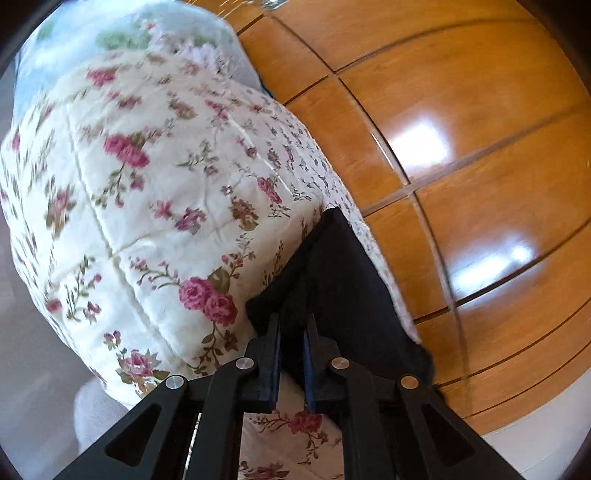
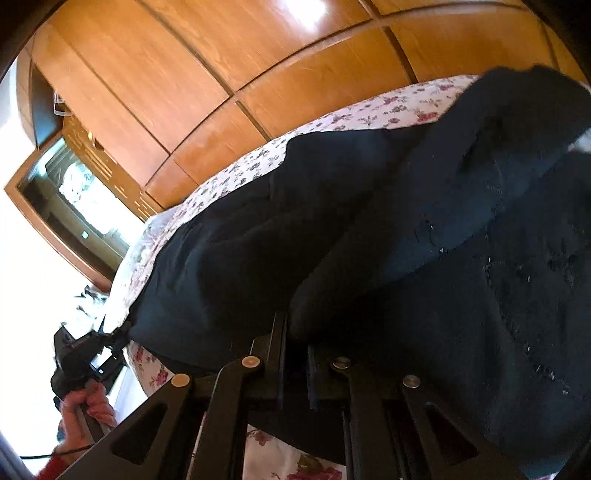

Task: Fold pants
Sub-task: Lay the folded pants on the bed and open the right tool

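The black pants (image 2: pixel 406 221) lie spread in thick folds over a bed's floral quilt (image 2: pixel 229 173). My right gripper (image 2: pixel 295 332) is shut on a bunched fold of them at their near edge. In the left wrist view a narrow end of the pants (image 1: pixel 340 280) runs along the quilt's (image 1: pixel 147 184) right edge, and my left gripper (image 1: pixel 293 323) is shut on that end, with cloth between its blue pads. The right wrist view shows the left gripper (image 2: pixel 123 330) pinching the pants' far left corner, held by a person's hand (image 2: pixel 88 406).
A glossy wooden wardrobe (image 1: pixel 461 129) stands close beside the bed, also behind it in the right wrist view (image 2: pixel 184 74). A pale flowered pillow (image 1: pixel 129 33) lies at the bed's far end. A wood-framed opening (image 2: pixel 74 192) sits far left.
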### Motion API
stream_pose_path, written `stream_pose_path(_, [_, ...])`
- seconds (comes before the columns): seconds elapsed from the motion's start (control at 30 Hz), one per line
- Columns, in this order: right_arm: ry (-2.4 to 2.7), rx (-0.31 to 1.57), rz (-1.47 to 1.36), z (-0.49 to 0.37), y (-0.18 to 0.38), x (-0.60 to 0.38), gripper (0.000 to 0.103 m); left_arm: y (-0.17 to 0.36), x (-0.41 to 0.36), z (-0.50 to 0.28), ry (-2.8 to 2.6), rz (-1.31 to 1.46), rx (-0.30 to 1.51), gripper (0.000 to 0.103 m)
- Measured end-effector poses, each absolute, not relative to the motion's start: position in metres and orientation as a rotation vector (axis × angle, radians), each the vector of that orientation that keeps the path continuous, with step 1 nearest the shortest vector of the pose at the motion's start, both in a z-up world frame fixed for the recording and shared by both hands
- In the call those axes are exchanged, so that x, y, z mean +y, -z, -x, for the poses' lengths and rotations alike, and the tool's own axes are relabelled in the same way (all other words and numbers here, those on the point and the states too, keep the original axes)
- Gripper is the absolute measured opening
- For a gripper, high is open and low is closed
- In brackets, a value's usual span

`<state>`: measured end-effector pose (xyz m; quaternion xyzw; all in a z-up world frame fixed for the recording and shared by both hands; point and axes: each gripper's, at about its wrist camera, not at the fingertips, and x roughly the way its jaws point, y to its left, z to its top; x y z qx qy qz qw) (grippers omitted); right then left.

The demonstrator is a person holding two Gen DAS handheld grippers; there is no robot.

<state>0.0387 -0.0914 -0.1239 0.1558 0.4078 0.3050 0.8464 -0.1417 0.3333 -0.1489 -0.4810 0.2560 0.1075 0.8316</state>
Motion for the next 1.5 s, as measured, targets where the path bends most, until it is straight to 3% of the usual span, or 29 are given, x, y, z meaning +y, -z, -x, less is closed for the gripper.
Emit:
stream_pose_path(0.17, [-0.620, 0.823, -0.306, -0.030, 0.123, -0.088, 0.012, 0.127, 0.321, 0.135, -0.345, 0.877, 0.577, 0.020])
stream_pose_path(0.3, [-0.613, 0.799, -0.242, -0.027, 0.118, -0.087, 0.017, 0.097, 0.308, 0.143, -0.479, 0.728, 0.474, 0.020])
stream_pose_path(0.5, [-0.587, 0.744, -0.217, -0.014, 0.105, -0.106, 0.039, 0.065, 0.270, 0.131, -0.294, 0.642, 0.439, 0.022])
stream_pose_path(0.63, [-0.517, 0.697, -0.216, -0.007, 0.099, -0.131, 0.039, 0.067, 0.220, 0.090, -0.068, 0.598, 0.526, 0.023])
stream_pose_path(0.9, [-0.200, 0.727, -0.194, -0.016, 0.107, -0.199, 0.040, 0.078, 0.094, 0.022, 0.300, 0.429, 0.684, 0.040])
stream_pose_path(1.0, [-0.221, 0.723, -0.273, -0.018, 0.114, -0.216, 0.040, 0.076, 0.059, 0.004, 0.378, 0.320, 0.681, 0.041])
stream_pose_path(1.17, [-0.236, 0.721, -0.294, -0.023, 0.114, -0.208, 0.053, 0.090, 0.020, -0.011, 0.412, 0.180, 0.738, 0.042])
stream_pose_path(1.27, [-0.224, 0.718, -0.311, -0.023, 0.114, -0.208, 0.053, 0.099, 0.009, -0.013, 0.400, 0.118, 0.758, 0.041])
stream_pose_path(1.4, [-0.213, 0.702, -0.318, -0.023, 0.115, -0.207, 0.053, 0.110, 0.008, -0.013, 0.395, 0.058, 0.758, 0.024])
stream_pose_path(1.5, [-0.212, 0.682, -0.285, -0.020, 0.116, -0.202, 0.056, 0.121, 0.006, -0.012, 0.422, 0.031, 0.763, 0.023])
